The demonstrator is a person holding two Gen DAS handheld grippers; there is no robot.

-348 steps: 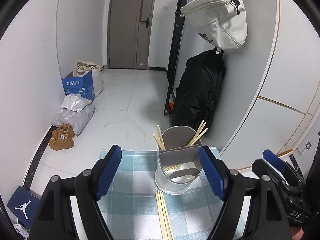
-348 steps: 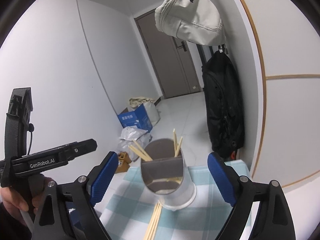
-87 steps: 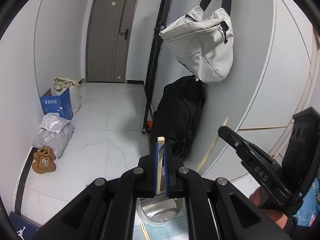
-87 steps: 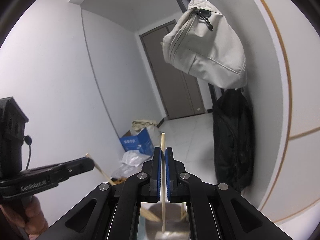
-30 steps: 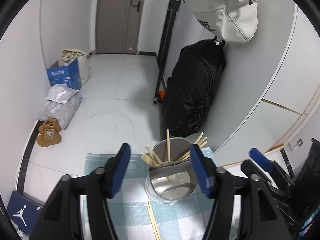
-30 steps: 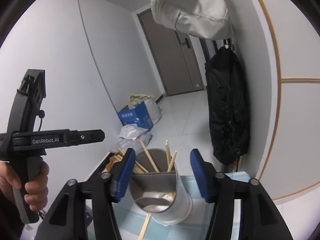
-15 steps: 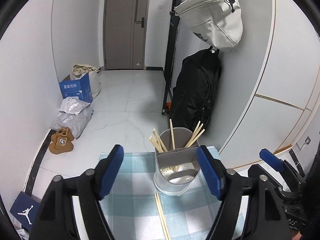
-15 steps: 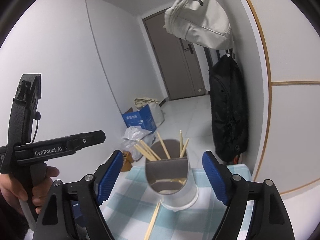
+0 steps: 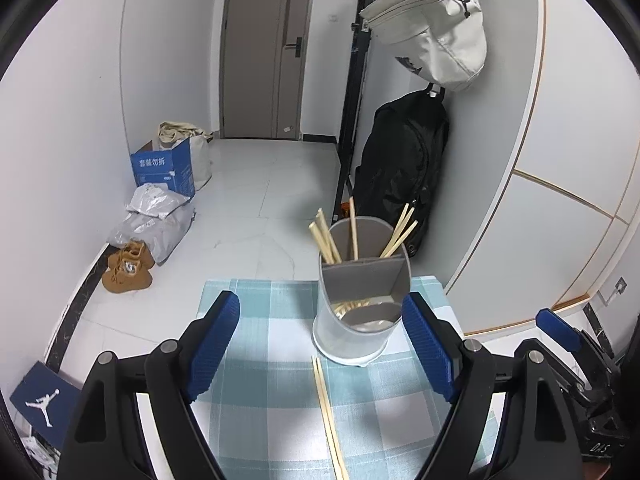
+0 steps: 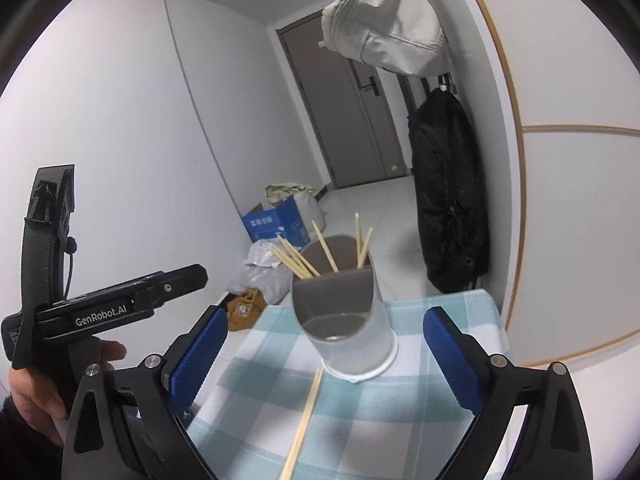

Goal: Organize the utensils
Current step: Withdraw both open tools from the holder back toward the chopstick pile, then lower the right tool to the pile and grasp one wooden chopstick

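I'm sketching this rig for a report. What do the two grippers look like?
Both the left gripper and the right gripper have black plastic frames with silver screws and ribbed blue finger pads. The left one's side reads "GenRobot.AI" in white, with a thin black cable.

Ahead of you, white walls (image 9: 172,60) flank a pale marble-tiled floor (image 9: 272,192) running to a grey door (image 9: 264,52). A black backpack (image 9: 400,168) hangs under a cream bag (image 9: 436,28) (both on the right wall), and a blue box (image 9: 164,168) sits left.
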